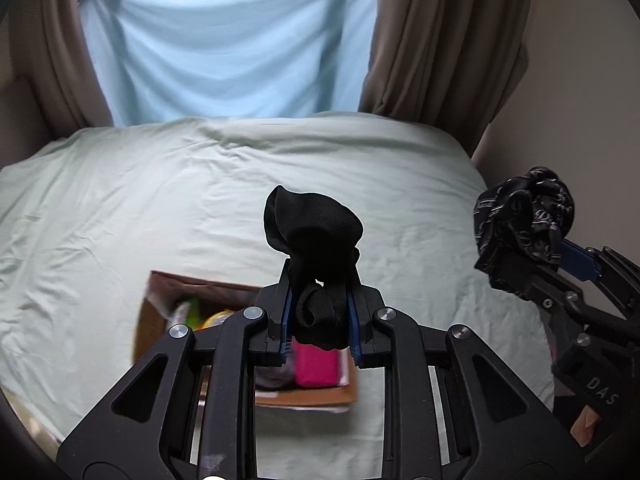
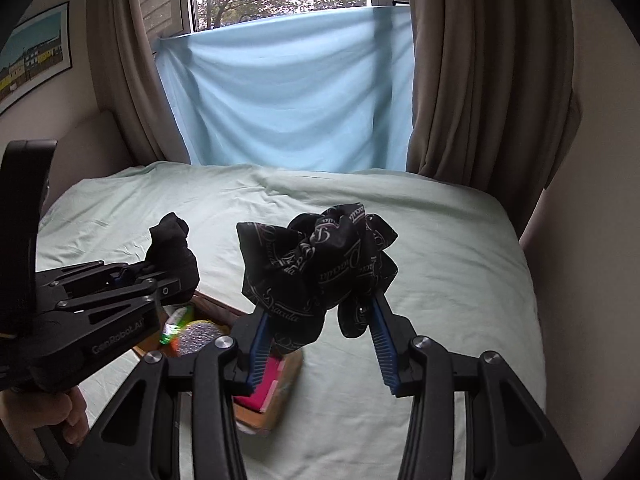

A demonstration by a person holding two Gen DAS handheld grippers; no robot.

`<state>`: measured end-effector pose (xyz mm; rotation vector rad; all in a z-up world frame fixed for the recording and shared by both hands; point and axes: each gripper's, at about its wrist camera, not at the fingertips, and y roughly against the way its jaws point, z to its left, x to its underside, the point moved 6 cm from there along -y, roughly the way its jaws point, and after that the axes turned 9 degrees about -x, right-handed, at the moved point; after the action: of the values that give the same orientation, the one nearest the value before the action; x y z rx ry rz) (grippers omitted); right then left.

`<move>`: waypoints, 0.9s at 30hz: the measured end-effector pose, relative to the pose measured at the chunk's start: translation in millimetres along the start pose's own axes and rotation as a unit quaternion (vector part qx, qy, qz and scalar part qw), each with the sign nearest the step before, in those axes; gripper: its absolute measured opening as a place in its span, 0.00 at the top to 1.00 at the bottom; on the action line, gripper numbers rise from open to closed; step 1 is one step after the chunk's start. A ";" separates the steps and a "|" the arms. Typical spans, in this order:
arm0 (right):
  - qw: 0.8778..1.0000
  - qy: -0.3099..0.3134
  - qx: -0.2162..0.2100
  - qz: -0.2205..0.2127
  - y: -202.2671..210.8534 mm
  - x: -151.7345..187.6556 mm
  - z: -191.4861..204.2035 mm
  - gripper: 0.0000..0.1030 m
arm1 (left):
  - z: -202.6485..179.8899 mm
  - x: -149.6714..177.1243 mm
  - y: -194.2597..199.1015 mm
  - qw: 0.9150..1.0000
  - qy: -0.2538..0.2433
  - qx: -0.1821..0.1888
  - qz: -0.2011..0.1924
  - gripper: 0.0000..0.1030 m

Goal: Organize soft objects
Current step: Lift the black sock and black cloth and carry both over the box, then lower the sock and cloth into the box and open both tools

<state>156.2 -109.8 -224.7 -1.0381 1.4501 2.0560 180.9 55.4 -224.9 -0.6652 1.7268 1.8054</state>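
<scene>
Above the bed (image 1: 120, 208), my left hand-held gripper (image 1: 320, 312) clamps a limp black sock (image 1: 316, 232) mid-frame while my right hand-held gripper (image 2: 320, 320), half-spread, pinches a light, crumpled patterned cloth (image 2: 320, 256) over the cardboard box (image 1: 312, 398).

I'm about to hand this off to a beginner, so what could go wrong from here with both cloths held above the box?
1. The right claw looks wide, and the patterned black cloth is mostly draped over one finger; it may slip onto the bed sheet.
2. The cardboard box already holds a pink item and others, so the plain black cloth in the left claw could land on the rim.
</scene>
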 end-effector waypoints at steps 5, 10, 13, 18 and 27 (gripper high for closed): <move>1.000 -0.021 0.002 0.003 -6.0 1.2 46.2 0.59 | 49.6 15.9 -2.8 1.000 -0.005 -0.008 0.023 0.82; 0.999 -0.036 0.007 0.021 -23.6 10.3 82.1 0.60 | 96.4 36.9 -17.0 0.999 -0.011 -0.013 0.049 0.82; 0.998 -0.047 0.014 0.035 -41.2 17.6 98.7 0.60 | 116.7 50.4 -31.3 0.997 -0.021 -0.013 0.066 0.82; 0.996 -0.069 0.025 0.058 -67.7 29.7 117.0 0.59 | 142.5 69.6 -58.6 0.995 -0.040 -0.013 0.095 0.82; 0.985 -0.122 0.019 0.121 -128.9 51.6 121.7 0.60 | 161.1 98.7 -121.2 0.985 -0.052 -0.007 0.167 0.82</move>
<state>172.7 46.3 -321.8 -0.5928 1.5389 2.2208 195.7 224.3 -372.1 -0.2908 1.8410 2.0365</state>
